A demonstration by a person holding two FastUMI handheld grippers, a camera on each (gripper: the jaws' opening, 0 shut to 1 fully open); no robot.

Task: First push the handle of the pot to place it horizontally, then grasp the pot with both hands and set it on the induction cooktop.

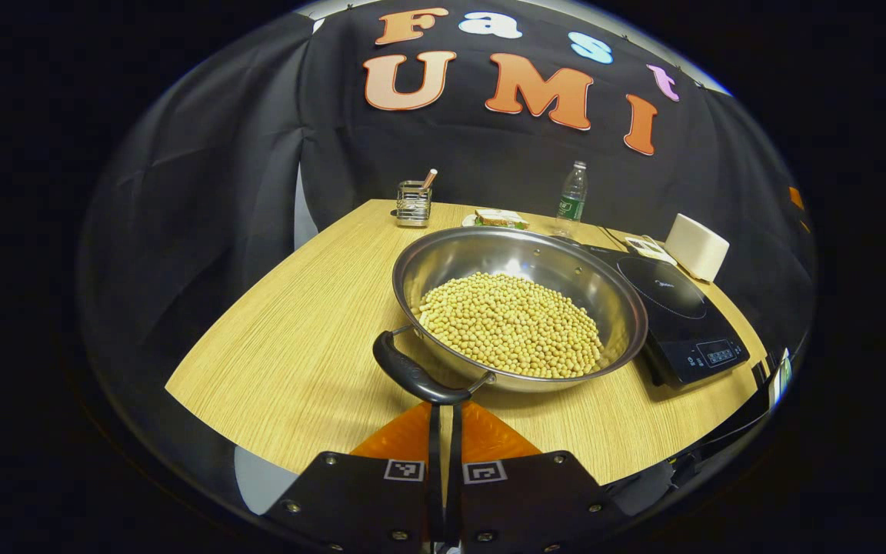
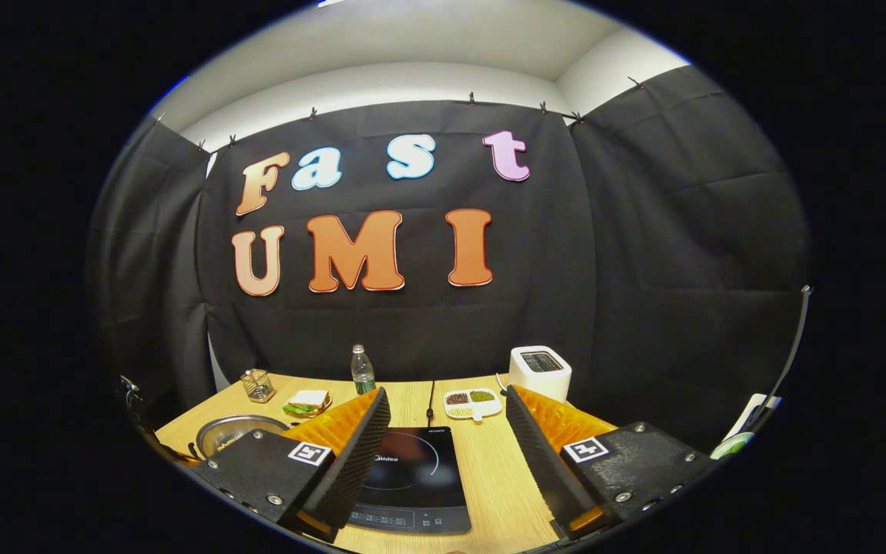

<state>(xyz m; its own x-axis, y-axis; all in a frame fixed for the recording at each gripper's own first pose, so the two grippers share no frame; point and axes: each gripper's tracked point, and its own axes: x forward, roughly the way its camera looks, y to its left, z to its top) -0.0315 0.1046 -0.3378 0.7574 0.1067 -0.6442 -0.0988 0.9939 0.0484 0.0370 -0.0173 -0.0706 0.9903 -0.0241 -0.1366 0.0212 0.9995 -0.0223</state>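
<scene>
In the left gripper view, the left gripper (image 1: 444, 431) has its jaws pressed together at 6 o'clock, tips touching the pot's handle (image 1: 412, 375). The pot (image 1: 518, 308), full of beans (image 1: 512, 323), sits on the bench (image 1: 297, 346) beside the induction cooktop (image 1: 681, 323) at 3 o'clock. A hard shove could slide the whole pot or spill beans.

In the right gripper view, the right gripper (image 2: 447, 454) hangs over the cooktop, jaws spread; the pot lies at 8 o'clock.

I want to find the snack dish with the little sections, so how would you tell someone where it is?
Start at the wooden table and find the black induction cooktop. Just behind it, toward the black cloth wall, lies the small white divided dish, left of the white toaster. Its compartments hold brown and green bits, unlike the sandwich plate farther left.
</scene>
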